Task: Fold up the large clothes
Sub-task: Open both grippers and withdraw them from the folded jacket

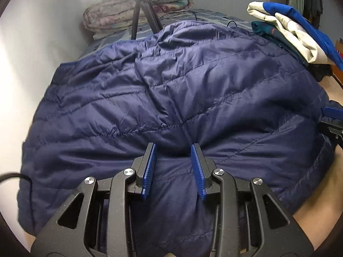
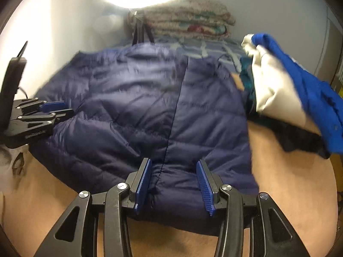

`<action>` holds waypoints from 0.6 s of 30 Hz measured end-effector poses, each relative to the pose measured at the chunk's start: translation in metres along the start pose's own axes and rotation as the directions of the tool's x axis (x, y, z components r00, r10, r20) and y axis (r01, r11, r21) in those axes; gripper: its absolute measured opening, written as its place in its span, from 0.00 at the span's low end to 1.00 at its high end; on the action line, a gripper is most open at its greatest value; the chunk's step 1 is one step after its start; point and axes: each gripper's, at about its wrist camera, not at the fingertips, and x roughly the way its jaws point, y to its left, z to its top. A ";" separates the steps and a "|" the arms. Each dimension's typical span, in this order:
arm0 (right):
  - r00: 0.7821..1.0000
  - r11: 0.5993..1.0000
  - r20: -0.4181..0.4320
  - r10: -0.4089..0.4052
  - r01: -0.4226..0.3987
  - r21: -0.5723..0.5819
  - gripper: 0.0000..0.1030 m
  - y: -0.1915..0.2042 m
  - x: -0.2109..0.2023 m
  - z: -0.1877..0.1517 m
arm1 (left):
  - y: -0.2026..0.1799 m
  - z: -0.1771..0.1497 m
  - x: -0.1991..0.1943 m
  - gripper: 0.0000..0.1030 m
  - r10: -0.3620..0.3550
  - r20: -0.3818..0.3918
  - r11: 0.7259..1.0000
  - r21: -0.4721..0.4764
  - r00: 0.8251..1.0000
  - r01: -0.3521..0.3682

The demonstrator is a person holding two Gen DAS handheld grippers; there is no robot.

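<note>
A large navy quilted jacket lies spread on a tan surface and fills most of both views. My left gripper sits over its near edge with the jaws apart and puffy fabric bulging between the blue pads. My right gripper is over the jacket's near hem by the centre seam, jaws apart with fabric between them. The left gripper also shows in the right wrist view at the jacket's left edge. Part of the right gripper shows in the left wrist view at the far right.
A pile of folded clothes, white and bright blue on top, sits at the right. Folded floral blankets and a black tripod stand at the back on a blue checked sheet. A bright lamp glares above.
</note>
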 end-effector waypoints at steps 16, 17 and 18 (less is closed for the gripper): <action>0.990 0.706 0.099 0.104 -0.144 0.693 0.84 -0.094 -0.033 -0.064 | 0.002 -0.022 -0.062 0.34 -0.046 0.046 0.995 -0.084 0.998 0.049; 0.984 0.662 0.117 0.132 -0.175 0.729 0.84 -0.098 -0.030 -0.069 | 0.000 -0.023 -0.059 0.34 -0.044 0.038 0.995 -0.086 0.998 0.048; 0.981 0.634 0.130 0.143 -0.192 0.749 0.85 -0.100 -0.027 -0.072 | -0.001 -0.025 -0.055 0.34 -0.048 0.028 0.994 -0.094 0.998 0.051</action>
